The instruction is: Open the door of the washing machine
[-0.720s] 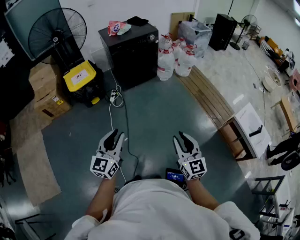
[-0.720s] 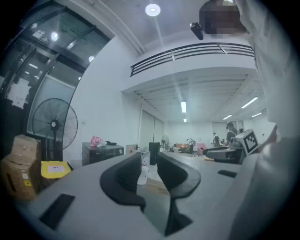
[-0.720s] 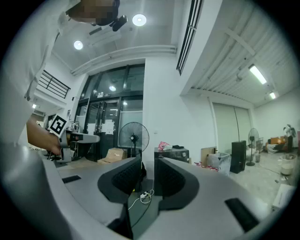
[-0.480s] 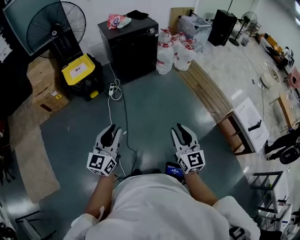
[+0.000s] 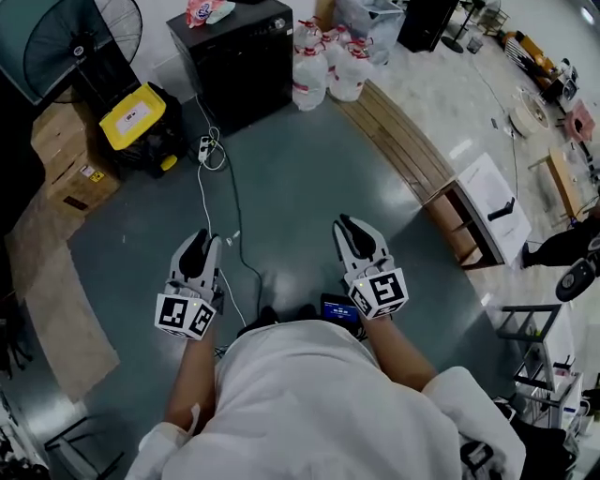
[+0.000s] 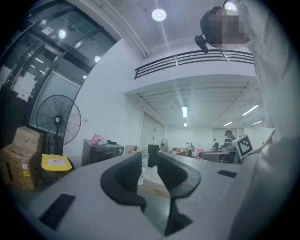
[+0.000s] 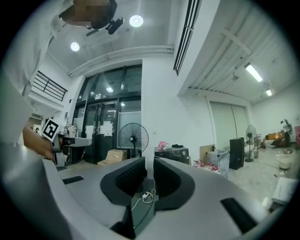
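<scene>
Black washing machine [image 5: 239, 66] at top centre-left of head view, well apart from both grippers; pink packet [image 5: 202, 9] on top, print unreadable. Left gripper [image 5: 201, 246] low left: jaws nearly together, thin slit, nothing between. Right gripper [image 5: 349, 230] low centre-right: same, empty. White label on yellow lid [image 5: 131, 117], upper left, too small to read. Black-and-white square markers on both cubes.

No readable text anywhere. White label on yellow case [image 5: 117, 128]: print too small. Sticker on cardboard box [image 5: 66, 187]: illegible. Cubes on my left gripper [image 5: 199, 246] and right gripper [image 5: 349, 231]: square patterns only, no letters.
</scene>
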